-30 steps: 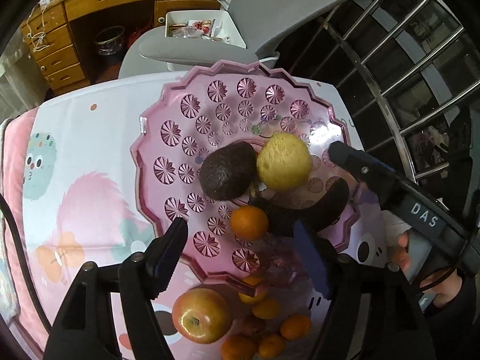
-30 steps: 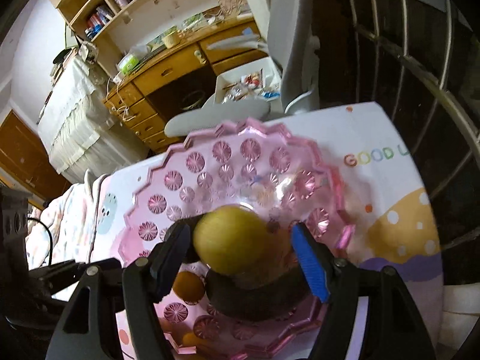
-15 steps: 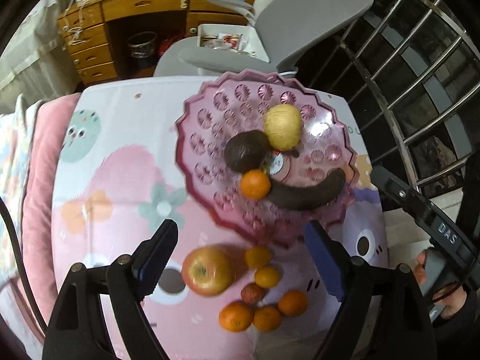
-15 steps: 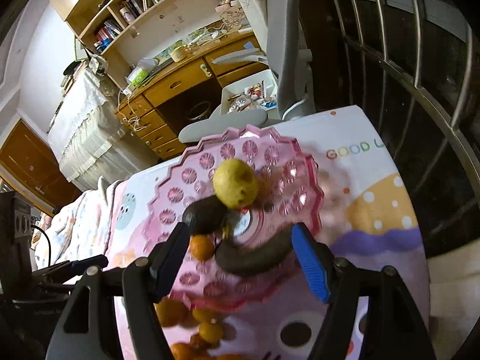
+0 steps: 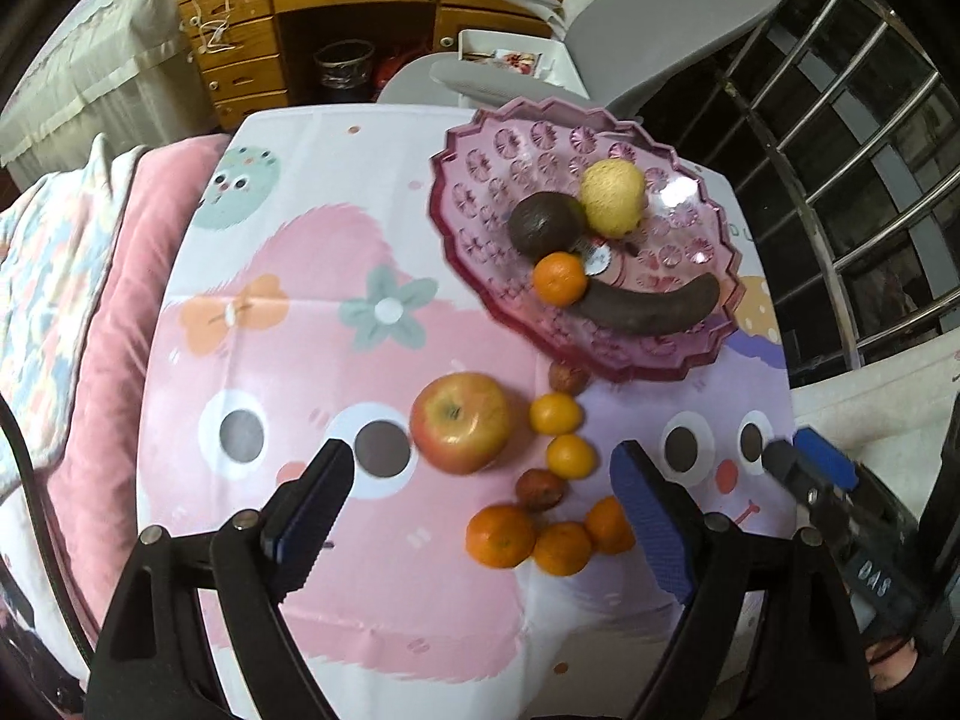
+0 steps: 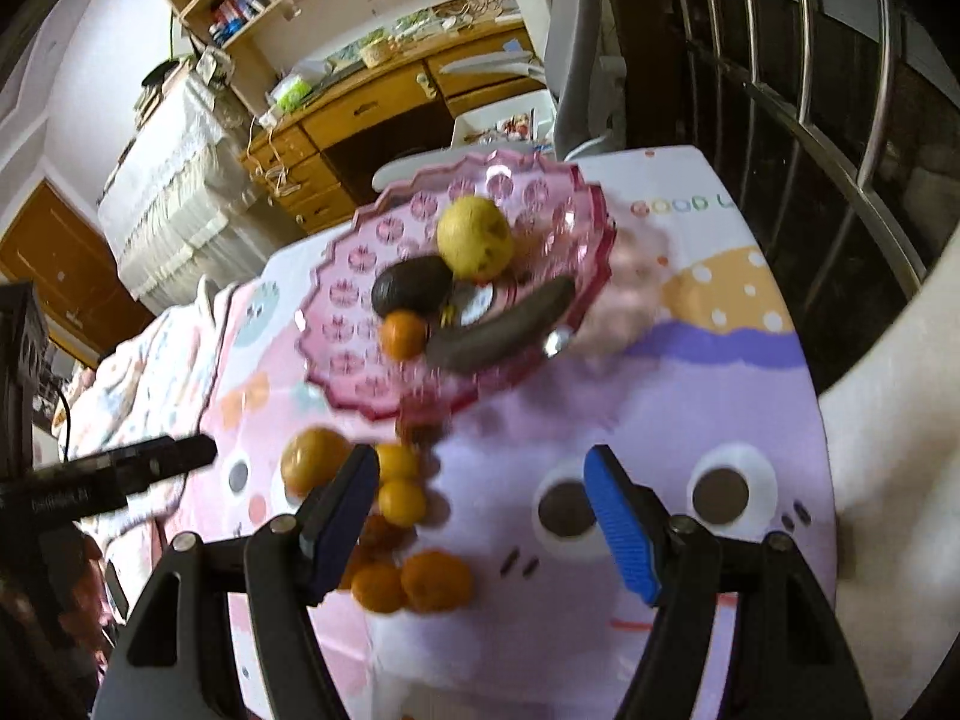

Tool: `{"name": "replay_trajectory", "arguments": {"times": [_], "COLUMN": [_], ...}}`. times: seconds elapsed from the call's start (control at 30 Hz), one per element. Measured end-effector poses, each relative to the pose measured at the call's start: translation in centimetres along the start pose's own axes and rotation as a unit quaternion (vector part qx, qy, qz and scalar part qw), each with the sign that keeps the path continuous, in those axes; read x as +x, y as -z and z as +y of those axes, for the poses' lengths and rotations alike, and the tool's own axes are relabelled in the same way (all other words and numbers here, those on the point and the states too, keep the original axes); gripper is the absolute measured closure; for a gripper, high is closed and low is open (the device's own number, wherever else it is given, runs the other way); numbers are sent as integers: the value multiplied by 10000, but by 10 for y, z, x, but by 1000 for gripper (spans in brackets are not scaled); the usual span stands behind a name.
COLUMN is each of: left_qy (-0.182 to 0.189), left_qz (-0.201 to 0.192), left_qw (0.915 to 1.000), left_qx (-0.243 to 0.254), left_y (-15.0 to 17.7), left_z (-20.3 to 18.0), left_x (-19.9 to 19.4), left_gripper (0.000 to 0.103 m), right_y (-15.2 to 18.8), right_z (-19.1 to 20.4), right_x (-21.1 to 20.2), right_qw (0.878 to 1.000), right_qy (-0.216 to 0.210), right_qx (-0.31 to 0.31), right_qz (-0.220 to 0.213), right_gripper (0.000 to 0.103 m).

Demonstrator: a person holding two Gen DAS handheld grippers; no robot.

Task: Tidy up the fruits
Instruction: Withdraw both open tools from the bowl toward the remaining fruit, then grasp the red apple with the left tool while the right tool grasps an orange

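A pink glass plate (image 5: 480, 192) (image 6: 354, 330) holds a yellow pear (image 5: 613, 198) (image 6: 474, 237), a dark avocado (image 5: 543, 223) (image 6: 411, 285), one mandarin (image 5: 559, 279) (image 6: 404, 333) and a blackened banana (image 5: 651, 309) (image 6: 498, 333). On the cloth below it lie a red apple (image 5: 461, 422) (image 6: 313, 459), several mandarins (image 5: 501, 536) (image 6: 435, 579) and small brown fruits (image 5: 540, 489). My left gripper (image 5: 480, 501) hangs open above the loose fruit, holding nothing. My right gripper (image 6: 480, 501) is open and empty over the cloth; its tip (image 5: 807, 468) shows at the right of the left wrist view.
The table wears a pink and purple cartoon cloth (image 5: 288, 312). A grey office chair (image 5: 654, 18) and a wooden desk (image 5: 336, 12) stand behind it, a metal railing (image 5: 840, 138) runs along the right, and a pink blanket (image 5: 90, 300) lies at the left.
Both grippers have pulled back from the plate toward the near side of the table. The right gripper has let go of the pear, which now rests on the plate. The left jaws have widened.
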State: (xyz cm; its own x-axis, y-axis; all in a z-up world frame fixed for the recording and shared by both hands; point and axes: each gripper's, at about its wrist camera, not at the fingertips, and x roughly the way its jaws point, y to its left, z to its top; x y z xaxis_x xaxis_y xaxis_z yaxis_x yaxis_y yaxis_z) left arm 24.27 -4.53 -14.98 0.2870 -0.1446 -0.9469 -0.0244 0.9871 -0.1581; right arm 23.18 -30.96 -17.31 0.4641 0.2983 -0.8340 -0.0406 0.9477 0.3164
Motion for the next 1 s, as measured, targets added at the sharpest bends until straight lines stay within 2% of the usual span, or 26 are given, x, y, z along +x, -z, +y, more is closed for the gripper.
{"name": "replay_trajectory", "arguments": {"times": [0.27,0.5,0.63,0.87,1.0], "left_qy": [-226,-124,102,459,587], "left_qz": [205,482,623,834,893], "left_qw": [9994,9970,9946,9894,9885], "left_qx": [161,588,828,1097,1073], "left_y": [6,5,1,-9,-13], "left_z": [18,22,23,23,25], "left_x": [15,39,53,81,96], "left_gripper": [17,16,16,16,16], "right_y": [37,63,78,97,102], "right_z": [16,23,25,23,15], "right_x": [1,7,15,29,42], "right_qw": [9998,9967,9919,9743,9537], "right_qy": [49,-46,-28,-39,3], "right_qx": [78,773,1247,2242,3006], "right_qz": [183,223,258,216,144], "right_gripper": [32,32,32,32,32]}}
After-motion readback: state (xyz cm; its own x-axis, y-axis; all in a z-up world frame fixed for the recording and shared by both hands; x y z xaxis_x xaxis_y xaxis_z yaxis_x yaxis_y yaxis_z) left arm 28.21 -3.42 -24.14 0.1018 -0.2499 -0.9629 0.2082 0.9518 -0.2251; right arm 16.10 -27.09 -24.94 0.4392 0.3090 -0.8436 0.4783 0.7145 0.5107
